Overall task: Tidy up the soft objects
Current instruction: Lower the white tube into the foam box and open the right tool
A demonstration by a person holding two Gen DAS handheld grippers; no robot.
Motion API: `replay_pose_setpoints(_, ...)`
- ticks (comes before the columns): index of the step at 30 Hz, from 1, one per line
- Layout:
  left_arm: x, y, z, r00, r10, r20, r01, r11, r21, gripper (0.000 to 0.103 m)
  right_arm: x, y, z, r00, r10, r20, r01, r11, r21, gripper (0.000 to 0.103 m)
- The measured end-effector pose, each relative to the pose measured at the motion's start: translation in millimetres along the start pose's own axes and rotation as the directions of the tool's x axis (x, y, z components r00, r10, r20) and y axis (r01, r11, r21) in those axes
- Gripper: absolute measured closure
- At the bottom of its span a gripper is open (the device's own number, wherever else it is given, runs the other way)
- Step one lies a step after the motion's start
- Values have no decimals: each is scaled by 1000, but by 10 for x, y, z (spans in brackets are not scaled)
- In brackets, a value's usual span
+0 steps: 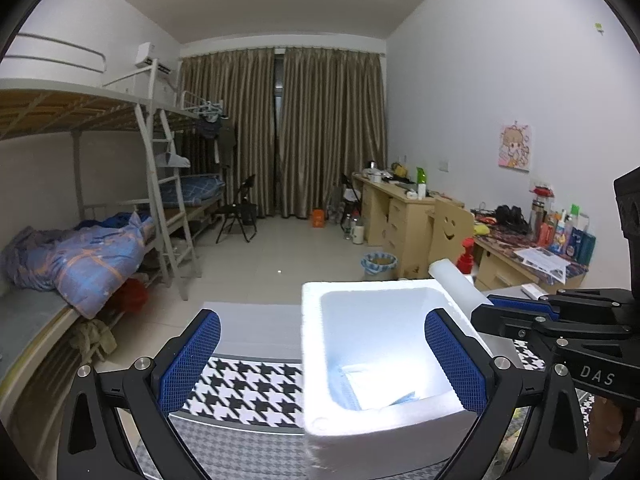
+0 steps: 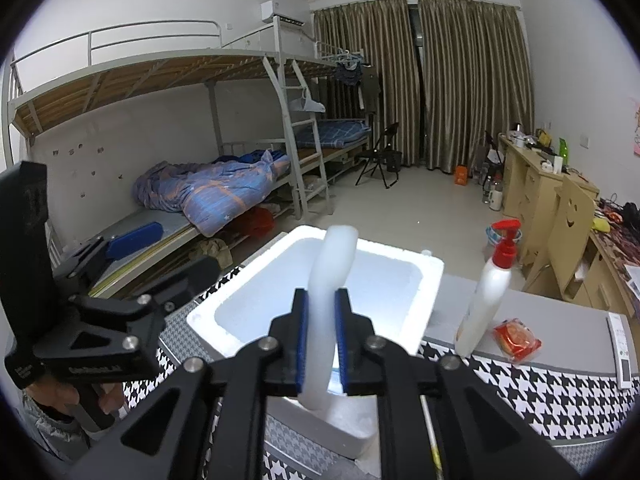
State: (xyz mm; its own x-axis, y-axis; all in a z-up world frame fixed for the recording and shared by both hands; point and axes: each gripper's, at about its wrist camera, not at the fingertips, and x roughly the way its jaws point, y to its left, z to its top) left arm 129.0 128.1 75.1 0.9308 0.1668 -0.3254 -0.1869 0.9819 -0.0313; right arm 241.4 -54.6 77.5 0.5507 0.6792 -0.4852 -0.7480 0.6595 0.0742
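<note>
A white foam box point(image 1: 384, 408) point(image 2: 256, 300) stands on a houndstooth cloth point(image 1: 248, 392). Folded blue and white soft items point(image 1: 376, 394) lie inside on its floor. My right gripper point(image 2: 320, 344) is shut on a white soft foam tube point(image 2: 332, 276), holding it upright above the near side of the box; the tube point(image 1: 456, 284) also shows over the box's far right corner in the left wrist view. My left gripper point(image 1: 324, 364) is open and empty, its jaws astride the box's left wall and interior; it also shows at the left of the right wrist view point(image 2: 132, 256).
A white pump bottle with a red top point(image 2: 486, 300) and a red packet point(image 2: 516, 338) stand on the grey surface right of the box. A remote point(image 2: 622, 348) lies at the far right. Bunk beds point(image 1: 80, 248), desks point(image 1: 400, 216) and a chair point(image 1: 448, 232) are beyond.
</note>
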Motion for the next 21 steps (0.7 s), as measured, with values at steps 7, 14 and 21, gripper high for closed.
replay_pose_setpoints(7,-4,66,-28,1000,12,-6,-12,1000,-5,1,125,14,25,1000,14,-17,-14,1000,-3,87)
replay_pose_setpoints(14,-17,90,-64,1000,23,-11,-23,1000,-13,1,222,-25,21,999,27,-19,-27,1000,10,79)
replay_pose_setpoints(21,-69,92,-71,1000,24,-4,-24,1000,-18,1,235,38,-13,1000,14,-19,-14,1000,-1,43)
